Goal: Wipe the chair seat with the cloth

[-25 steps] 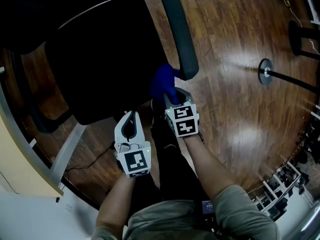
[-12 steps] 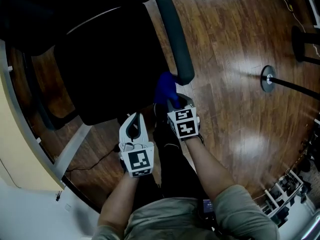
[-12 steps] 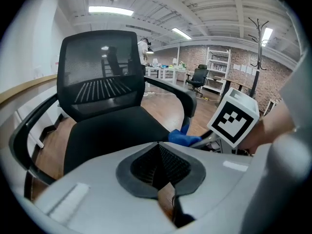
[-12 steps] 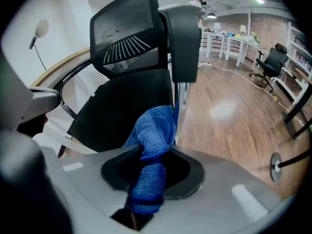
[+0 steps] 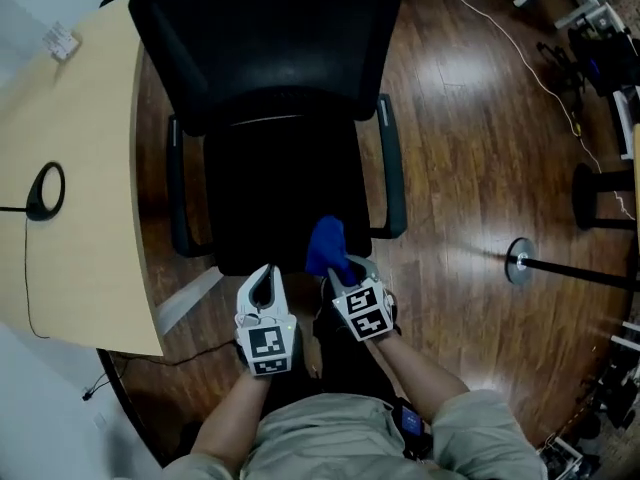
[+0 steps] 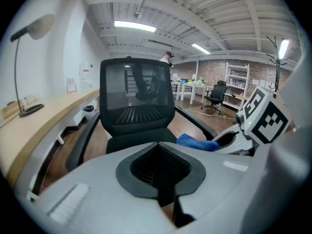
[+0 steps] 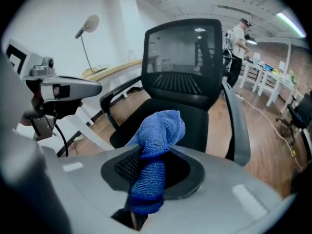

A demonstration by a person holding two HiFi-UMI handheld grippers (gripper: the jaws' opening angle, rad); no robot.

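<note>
A black office chair stands before me, its seat (image 5: 280, 193) dark below the backrest (image 5: 265, 48). My right gripper (image 5: 338, 266) is shut on a blue cloth (image 5: 325, 243), which bunches up out of the jaws over the seat's front right edge. In the right gripper view the cloth (image 7: 158, 130) stands up from the right gripper (image 7: 148, 177), with the seat (image 7: 185, 116) beyond. My left gripper (image 5: 266, 271) hovers beside it at the seat's front edge, shut and empty. The left gripper view shows the left gripper (image 6: 160, 172), the seat (image 6: 139, 140) and the cloth (image 6: 197, 143).
A pale wooden desk (image 5: 75, 118) with a lamp base (image 5: 45, 190) lies left of the chair. Armrests (image 5: 392, 178) flank the seat. A round stand base (image 5: 519, 262) and cables (image 5: 520, 58) lie on the wooden floor to the right.
The head view has swung so the whole chair and the desk now show. Both grippers have risen together and stay side by side at the seat's front edge; the cloth is still gripped.
</note>
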